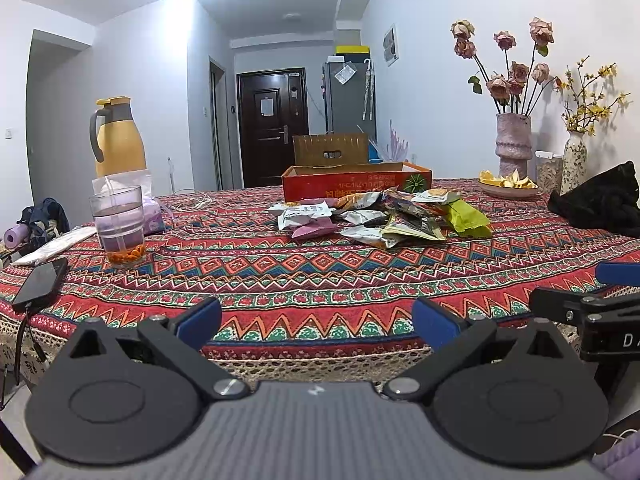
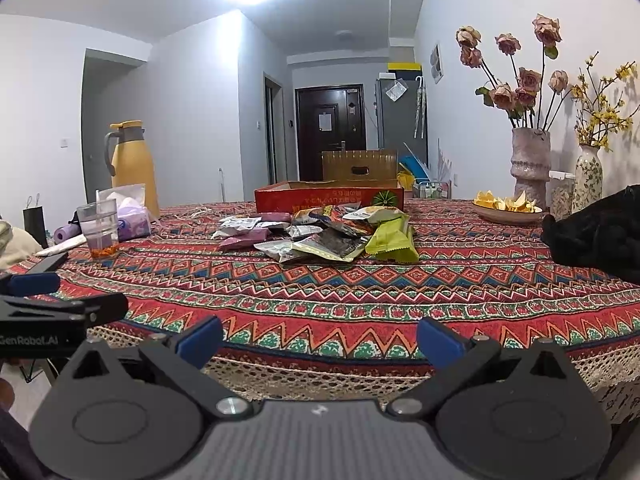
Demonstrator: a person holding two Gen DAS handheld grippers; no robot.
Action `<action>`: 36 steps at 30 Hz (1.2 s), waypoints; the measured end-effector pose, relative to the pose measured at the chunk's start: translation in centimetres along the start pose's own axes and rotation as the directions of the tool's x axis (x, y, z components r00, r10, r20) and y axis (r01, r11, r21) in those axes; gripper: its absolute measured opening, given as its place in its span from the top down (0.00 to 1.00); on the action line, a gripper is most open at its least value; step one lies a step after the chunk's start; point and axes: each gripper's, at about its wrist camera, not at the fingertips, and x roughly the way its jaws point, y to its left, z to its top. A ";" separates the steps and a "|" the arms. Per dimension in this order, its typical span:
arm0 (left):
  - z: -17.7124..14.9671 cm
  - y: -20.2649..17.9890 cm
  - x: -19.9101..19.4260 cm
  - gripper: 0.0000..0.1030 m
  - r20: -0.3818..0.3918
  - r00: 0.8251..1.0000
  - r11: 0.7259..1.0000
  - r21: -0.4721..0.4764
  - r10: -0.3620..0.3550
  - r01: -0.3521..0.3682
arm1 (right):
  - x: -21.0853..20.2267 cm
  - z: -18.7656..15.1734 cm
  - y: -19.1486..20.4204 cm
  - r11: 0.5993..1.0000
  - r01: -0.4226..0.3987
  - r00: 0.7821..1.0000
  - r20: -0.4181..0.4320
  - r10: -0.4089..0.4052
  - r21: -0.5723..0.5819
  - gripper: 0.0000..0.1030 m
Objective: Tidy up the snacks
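A heap of snack packets (image 1: 380,218) (image 2: 320,236) lies in the middle of the patterned tablecloth, with purple, silver and green wrappers. Right behind it stands an open red cardboard box (image 1: 356,180) (image 2: 328,196), lid flap up. My left gripper (image 1: 316,326) hovers open at the near table edge, nothing between its blue pads. My right gripper (image 2: 320,342) is also open and empty at the same edge, well short of the snacks. Each gripper shows at the side of the other's view.
On the left stand a glass of drink (image 1: 119,226), a yellow thermos jug (image 1: 118,138), a tissue pack and a phone (image 1: 40,284). On the right are a bowl of peels (image 1: 508,186), two flower vases (image 1: 514,148) and a black cloth (image 1: 600,204).
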 end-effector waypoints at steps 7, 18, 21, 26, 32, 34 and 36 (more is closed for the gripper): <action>0.0 0.0 0.0 0.00 -0.001 1.000 1.000 0.001 -0.001 0.001 | 0.0 0.0 0.0 1.000 0.001 1.000 0.001 -0.001 0.002 0.00; -0.1 -0.2 0.0 0.00 0.001 1.000 1.000 0.003 0.000 0.000 | 0.0 0.1 0.0 1.000 0.002 1.000 0.003 -0.002 0.001 0.00; -0.1 -0.2 0.0 0.00 0.001 1.000 1.000 0.003 0.001 -0.001 | 0.0 0.1 0.0 1.000 0.002 1.000 0.003 -0.002 0.001 0.00; -0.1 -0.2 0.0 0.00 -0.001 1.000 1.000 0.003 -0.001 0.001 | 0.0 0.1 -0.1 1.000 0.001 1.000 0.001 -0.001 0.001 0.00; 0.0 -0.2 0.1 0.00 0.000 1.000 1.000 0.004 -0.002 0.002 | 0.0 0.1 -0.1 1.000 0.003 1.000 0.000 -0.003 0.001 0.00; 0.0 -0.2 0.1 0.00 0.000 1.000 1.000 0.005 -0.002 0.002 | 0.0 0.1 -0.1 1.000 0.004 1.000 0.001 -0.003 0.000 0.00; 0.0 -0.2 0.1 0.00 -0.001 1.000 1.000 0.004 -0.002 0.002 | 0.0 0.1 -0.1 1.000 0.004 1.000 0.001 -0.004 0.000 0.00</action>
